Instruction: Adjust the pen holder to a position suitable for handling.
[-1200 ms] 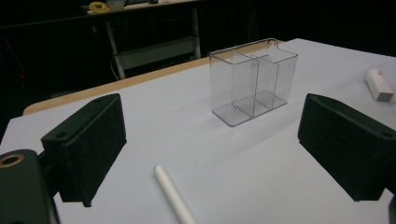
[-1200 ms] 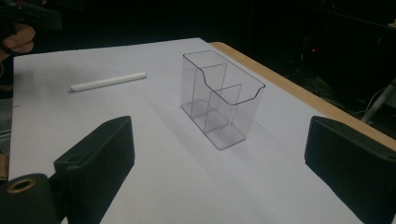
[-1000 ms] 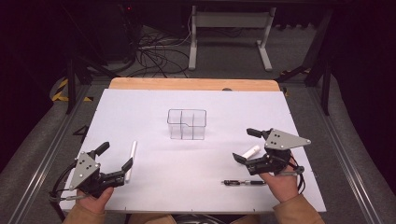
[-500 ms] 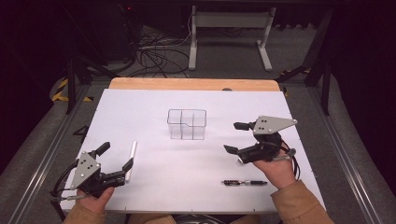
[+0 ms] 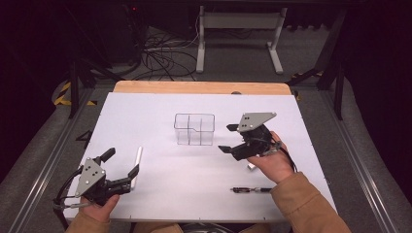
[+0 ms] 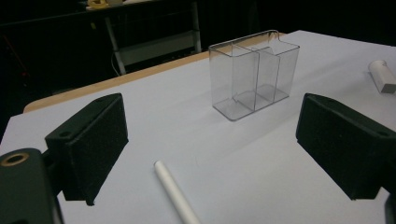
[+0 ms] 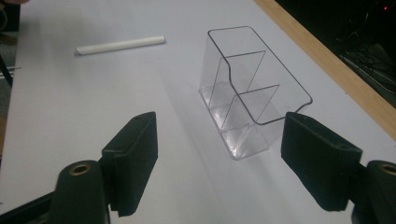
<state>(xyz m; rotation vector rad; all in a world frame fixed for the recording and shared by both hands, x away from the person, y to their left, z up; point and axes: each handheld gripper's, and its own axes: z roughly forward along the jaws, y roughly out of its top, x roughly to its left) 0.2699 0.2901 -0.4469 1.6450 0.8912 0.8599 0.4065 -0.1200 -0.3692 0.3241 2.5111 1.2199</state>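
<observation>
A clear plastic organizer [image 5: 194, 129] with several compartments stands upright mid-table. My right gripper [image 5: 227, 138] hovers just right of it, pointing at it [image 7: 247, 93]; its jaws have just been closing, stand open, and have nothing between them. My left gripper [image 5: 123, 161] rests open near the front left edge. A white stick [image 5: 137, 162] lies on the table between its jaws [image 6: 175, 196], untouched. The organizer [image 6: 254, 74] stands farther ahead in the left gripper view. The white stick [image 7: 120, 45] also lies beyond the organizer in the right gripper view.
A black pen [image 5: 251, 190] lies near the front edge under the right forearm. A short white cylinder [image 5: 251, 166] sits by the right hand, also at the far right of the left gripper view [image 6: 383, 74]. The white tabletop [image 5: 160, 111] ends at a wooden strip at the back.
My right gripper has moved left and away from the white cylinder, up to the organizer's right side, its jaws narrower. The left gripper has stayed put.
</observation>
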